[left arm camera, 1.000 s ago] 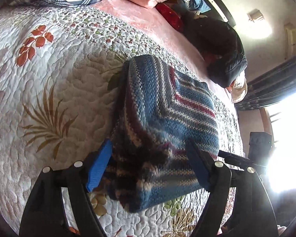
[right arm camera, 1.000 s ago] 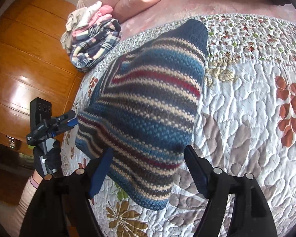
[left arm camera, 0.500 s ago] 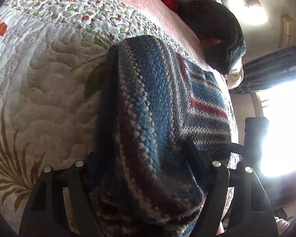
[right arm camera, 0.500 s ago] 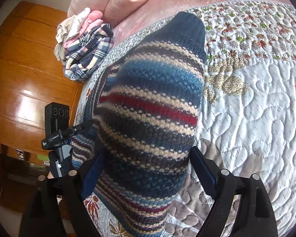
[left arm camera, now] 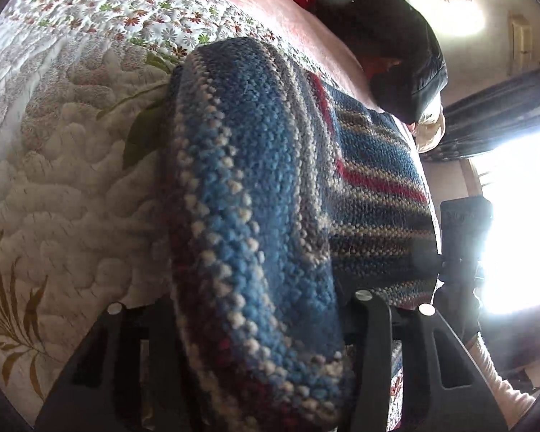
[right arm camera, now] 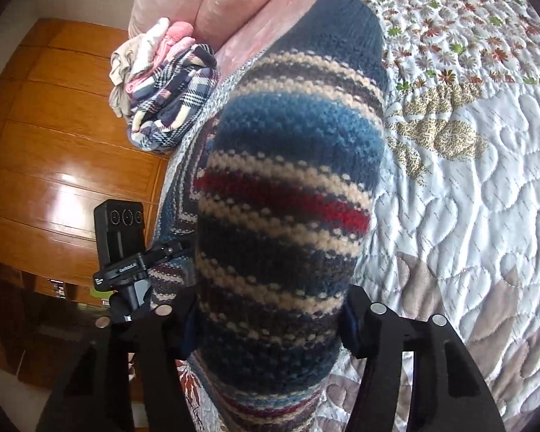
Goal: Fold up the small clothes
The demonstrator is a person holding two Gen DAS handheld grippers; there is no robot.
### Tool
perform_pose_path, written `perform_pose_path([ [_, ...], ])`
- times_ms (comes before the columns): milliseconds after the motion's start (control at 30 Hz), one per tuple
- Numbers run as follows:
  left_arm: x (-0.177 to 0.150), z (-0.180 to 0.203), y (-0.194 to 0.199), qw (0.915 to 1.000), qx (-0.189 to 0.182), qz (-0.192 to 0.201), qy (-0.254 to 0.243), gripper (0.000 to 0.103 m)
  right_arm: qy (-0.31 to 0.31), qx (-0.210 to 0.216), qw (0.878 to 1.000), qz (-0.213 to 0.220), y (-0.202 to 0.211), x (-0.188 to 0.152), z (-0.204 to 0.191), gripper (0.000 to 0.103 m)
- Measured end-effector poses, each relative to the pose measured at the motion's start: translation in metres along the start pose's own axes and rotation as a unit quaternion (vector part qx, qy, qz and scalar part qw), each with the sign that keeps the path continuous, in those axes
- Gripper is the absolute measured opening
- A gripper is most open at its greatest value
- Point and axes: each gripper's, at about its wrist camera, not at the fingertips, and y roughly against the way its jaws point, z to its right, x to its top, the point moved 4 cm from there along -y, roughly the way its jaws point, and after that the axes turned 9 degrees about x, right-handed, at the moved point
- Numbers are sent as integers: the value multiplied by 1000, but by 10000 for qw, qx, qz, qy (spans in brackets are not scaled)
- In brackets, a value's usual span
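Left wrist view: we are seeing the knitted striped sweater (left arm camera: 255, 216) bulging between both tongs on the quilt (left arm camera: 64, 180). Left tongs (left arm camera: 255, 327) and right tongs (right arm camera: 270, 318) are pinching its thick, soft, floppy folded edges.

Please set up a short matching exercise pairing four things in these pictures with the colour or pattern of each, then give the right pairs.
Things:
1. knitted garment
2. quilt
3. folded cloth on the pile
4. wardrobe doors

Colour or pattern:
a. glossy orange-brown wood
b. white with leaf and flower prints
c. blue, cream and red stripes
d. navy, white and pink plaid

Pairs: 1-c, 2-b, 3-d, 4-a
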Motion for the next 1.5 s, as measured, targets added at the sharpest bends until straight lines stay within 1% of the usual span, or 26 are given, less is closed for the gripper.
perform_pose_path([
  [67, -7, 11, 5, 9999, -70, 109, -30, 38, 153, -50, 9999, -43, 8, -2, -10, 58],
  [167, -20, 30, 9, 9995, -267, 164, -31, 37, 379, -49, 9992, -76, 29, -10, -24, 58],
  [367, -50, 84, 8, 9979, -581, 194, -208, 36, 603, -200, 9978, -162, 84, -43, -33, 58],
  [433, -63, 104, 3, 9974, -646, 162, -292, 36, 574, -230, 9980, -158, 106, -57, -31, 58],
  [600, -96, 154, -5, 9959, -777, 41, -459, 36, 462, -190, 9987, -116, 156, -111, -21, 58],
  [700, -120, 180, -16, 9954, -759, 15, -592, 36, 407, -163, 9990, -122, 179, -143, -8, 58],
  [800, -141, 189, -38, 9964, -748, -87, -388, 36, 129, -200, 9996, -125, 188, -165, 20, 58],
  [867, -156, 187, -52, 9976, -656, -140, -166, 36, -112, -273, 9995, -127, 186, -174, 44, 58],
  [900, -160, 187, -58, 9981, -608, -91, -95, 36, -194, -304, 9993, -114, 185, -178, 55, 59],
  [967, -168, 185, -63, 9982, -597, 13, 30, 37, -340, -199, 9992, -28, 181, -183, 71, 61],
  [1000, -174, 183, -63, 9983, -571, 76, 32, 38, -330, -145, 9993, 32, 180, -185, 76, 62],
  [1033, -175, 185, -65, 9988, -453, 164, -98, 39, -285, -111, 9995, 99, 181, -187, 78, 62],
  [1067, -185, 179, -62, 9989, -297, 249, -281, 41, -226, -110, 9995, 170, 181, -188, 78, 62],
  [1133, -186, 181, -68, 9975, -5, 395, -581, 44, -155, -140, 9994, 273, 182, -193, 80, 65],
  [1200, -184, 183, -69, 9975, 55, 426, -559, 45, -229, -121, 9989, 379, 183, -197, 81, 67],
  [1267, -179, 180, -64, 9984, 117, 333, -451, 46, -245, -249, 9984, 446, 186, -201, 77, 73],
  [1300, -178, 183, -61, 9986, 180, 293, -394, 46, -254, -323, 9981, 455, 188, -205, 74, 76],
  [1367, -175, 191, -56, 9983, 384, 255, -362, 50, -273, -457, 9974, 485, 194, -215, 68, 78],
  [1500, -190, 201, -22, 9939, 825, 517, -518, 50, -448, -414, 9966, 548, 204, -241, 60, 78],
])
